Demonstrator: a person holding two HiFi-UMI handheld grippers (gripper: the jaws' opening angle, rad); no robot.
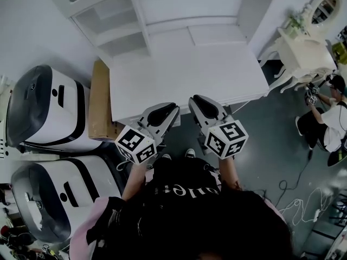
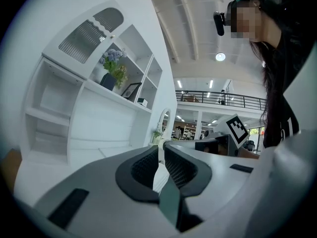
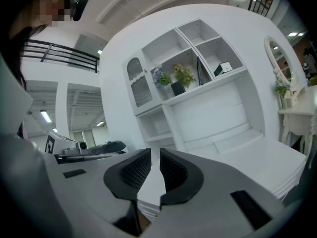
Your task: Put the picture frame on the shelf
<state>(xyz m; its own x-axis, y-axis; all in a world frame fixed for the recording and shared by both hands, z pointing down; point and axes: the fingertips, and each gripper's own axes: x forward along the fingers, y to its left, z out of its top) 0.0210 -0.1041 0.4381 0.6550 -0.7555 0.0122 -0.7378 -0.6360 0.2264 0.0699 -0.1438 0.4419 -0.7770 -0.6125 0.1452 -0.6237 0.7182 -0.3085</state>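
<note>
The black picture frame (image 2: 131,89) leans on the upper shelf of the white shelf unit (image 1: 162,20), beside a dark vase of flowers (image 2: 113,68). In the right gripper view the picture frame (image 3: 199,71) shows nearly edge-on. From the head view it is hidden. Both grippers hover side by side at the near edge of the white desk (image 1: 190,75), far from the shelf. My left gripper (image 1: 172,108) (image 2: 161,147) and my right gripper (image 1: 194,99) (image 3: 155,151) each show a narrow slit between the jaws, with nothing in it.
Two large white machines (image 1: 49,112) and a cardboard box (image 1: 100,102) stand left of the desk. A white vanity table (image 1: 303,53) with an oval mirror stands at the right, and a person (image 1: 331,118) crouches beyond it. Cables (image 1: 293,199) lie on the floor.
</note>
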